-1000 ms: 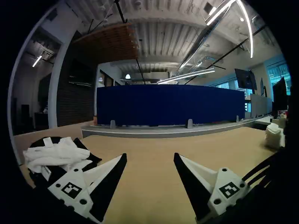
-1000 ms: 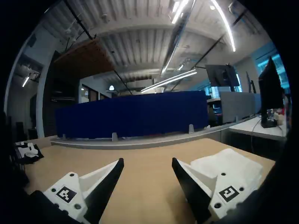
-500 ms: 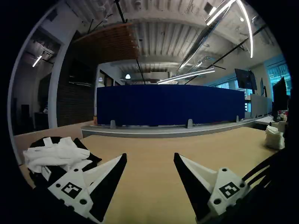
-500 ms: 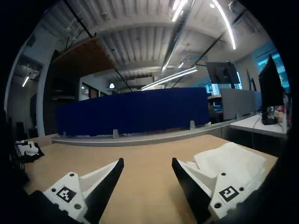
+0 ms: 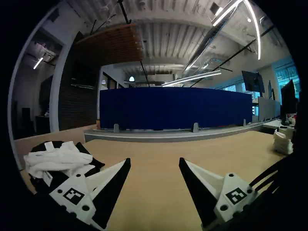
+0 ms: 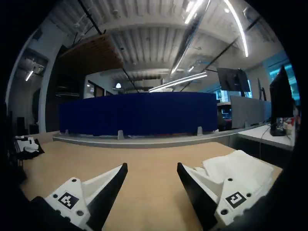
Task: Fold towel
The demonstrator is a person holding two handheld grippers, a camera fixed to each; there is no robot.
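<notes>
Table: a pale wooden top (image 5: pixel 154 150) lies under both grippers. Its near edge is hidden behind their fingers.
Blue partition: a long panel (image 5: pixel 173 107) stands on small grey feet along the table's far side and blocks whatever is behind it.
Monitor: a dark monitor (image 6: pixel 281 98) stands on a white desk (image 6: pixel 269 138) off to the right in the right gripper view. Its right edge is cut off.
Folded towels: a white stack (image 6: pixel 238 169) sits at the table's right corner, just beyond the right gripper's right-hand finger, which covers its near-left part. The layers cannot be counted. In the left gripper view it is small and far right, partly cut off.
Crumpled towels: a white heap (image 5: pixel 57 158) lies on a black thing (image 5: pixel 87 151) at the table's left side, just behind the left gripper's left-hand finger. That finger hides the heap's lower edge, and what the black thing is cannot be made out.
Left gripper: the fingers (image 5: pixel 154 159) are spread wide with bare wood between them. Whether the tips touch the table cannot be told.
Right gripper: the fingers (image 6: pixel 152 164) are likewise spread wide and grip nothing. Contact with the table is unclear.
</notes>
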